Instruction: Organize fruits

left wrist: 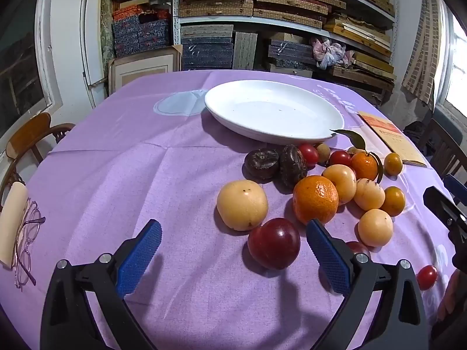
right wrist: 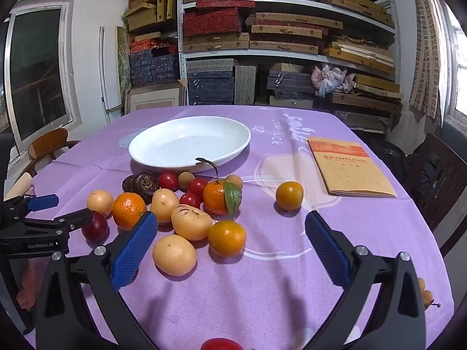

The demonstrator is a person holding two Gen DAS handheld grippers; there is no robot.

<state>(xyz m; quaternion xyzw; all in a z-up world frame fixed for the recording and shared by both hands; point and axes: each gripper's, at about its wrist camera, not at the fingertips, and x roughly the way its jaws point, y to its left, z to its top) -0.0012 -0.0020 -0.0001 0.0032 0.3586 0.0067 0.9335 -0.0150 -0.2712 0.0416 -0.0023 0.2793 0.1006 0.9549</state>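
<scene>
An empty white plate [left wrist: 274,110] [right wrist: 189,143] sits at the back of the purple tablecloth. In front of it lies a cluster of fruit: a dark red plum [left wrist: 273,243] [right wrist: 95,227], pale yellow fruits [left wrist: 242,205] [right wrist: 174,255], oranges [left wrist: 315,199] [right wrist: 129,206], a leafy mandarin [right wrist: 217,197], cherry tomatoes [left wrist: 339,158] [right wrist: 167,180] and two dark brown fruits [left wrist: 261,163] [right wrist: 145,186]. My left gripper [left wrist: 233,233] is open and empty, the plum just inside its right finger. My right gripper [right wrist: 230,224] is open and empty, low over the yellow fruits.
A tan booklet [right wrist: 347,169] [left wrist: 391,138] lies at the right of the table. Glasses [left wrist: 27,239] and a cream roll [left wrist: 11,221] lie at the left edge. Wooden chairs [right wrist: 49,145] [right wrist: 437,175] stand on both sides. A lone orange fruit [right wrist: 289,195] sits apart. Shelves of boxes [right wrist: 262,29] stand behind.
</scene>
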